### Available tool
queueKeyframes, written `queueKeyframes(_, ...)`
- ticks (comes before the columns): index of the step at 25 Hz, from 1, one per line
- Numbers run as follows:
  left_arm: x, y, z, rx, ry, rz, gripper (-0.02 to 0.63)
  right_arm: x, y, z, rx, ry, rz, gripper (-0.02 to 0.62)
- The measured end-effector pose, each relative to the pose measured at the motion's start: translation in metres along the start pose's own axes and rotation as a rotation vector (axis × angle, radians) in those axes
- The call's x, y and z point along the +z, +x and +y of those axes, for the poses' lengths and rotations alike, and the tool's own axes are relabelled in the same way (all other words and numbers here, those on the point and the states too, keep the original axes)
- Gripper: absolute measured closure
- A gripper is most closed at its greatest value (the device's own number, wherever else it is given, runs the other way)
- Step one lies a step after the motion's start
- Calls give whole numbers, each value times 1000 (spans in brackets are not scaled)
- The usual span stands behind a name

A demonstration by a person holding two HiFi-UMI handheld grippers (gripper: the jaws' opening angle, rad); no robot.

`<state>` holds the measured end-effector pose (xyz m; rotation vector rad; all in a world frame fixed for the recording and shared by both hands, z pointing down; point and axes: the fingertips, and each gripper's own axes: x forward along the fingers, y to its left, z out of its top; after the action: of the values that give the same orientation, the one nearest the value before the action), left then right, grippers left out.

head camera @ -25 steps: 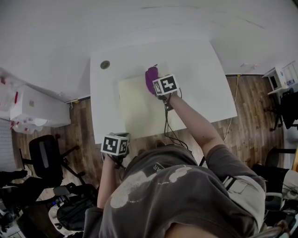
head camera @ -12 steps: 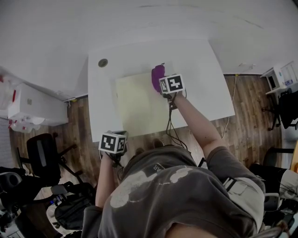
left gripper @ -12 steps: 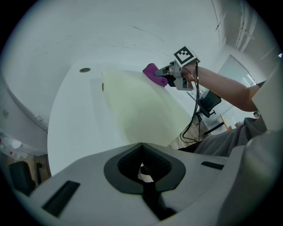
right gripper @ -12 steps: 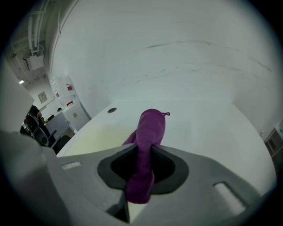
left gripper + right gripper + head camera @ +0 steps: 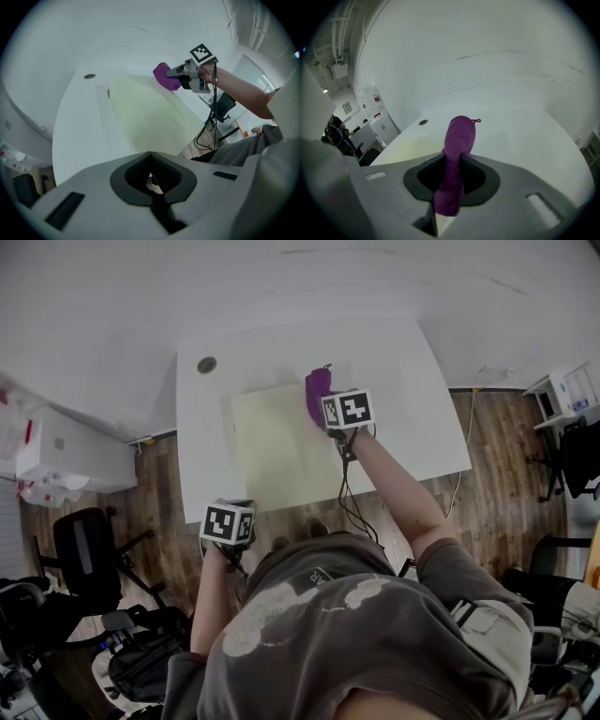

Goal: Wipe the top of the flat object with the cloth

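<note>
A pale yellow flat mat point(image 5: 277, 442) lies on the white table point(image 5: 412, 418). The purple cloth point(image 5: 317, 390) rests at the mat's far right corner, and my right gripper point(image 5: 325, 401) is shut on it. In the right gripper view the cloth point(image 5: 458, 140) sticks out forward from between the jaws. My left gripper point(image 5: 240, 510) hangs just off the table's near edge, away from the mat, jaws shut on nothing. From the left gripper view the mat point(image 5: 150, 112), the cloth point(image 5: 166, 76) and the right gripper point(image 5: 174, 74) show ahead.
A round cable hole point(image 5: 206, 365) sits in the table's far left corner. A black cable point(image 5: 343, 493) drops from the right gripper over the near edge. Office chairs point(image 5: 89, 554) and a white cabinet point(image 5: 80, 460) stand on the wooden floor at the left.
The right gripper slid the cloth a little to the right along the mat's far edge, mostly in the first half second. The left gripper has barely moved.
</note>
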<state>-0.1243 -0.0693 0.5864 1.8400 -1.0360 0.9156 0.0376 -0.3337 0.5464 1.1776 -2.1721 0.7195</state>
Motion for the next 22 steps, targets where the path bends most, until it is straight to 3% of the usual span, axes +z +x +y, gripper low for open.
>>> queueKeyframes(10, -2, 0, 1, 4, 17, -4, 607, 29, -24, 89, 193, -21, -98, 523)
queueKeyframes(22, -2, 1, -2, -13, 17, 2, 607, 7, -5, 175, 336, -73, -14, 523)
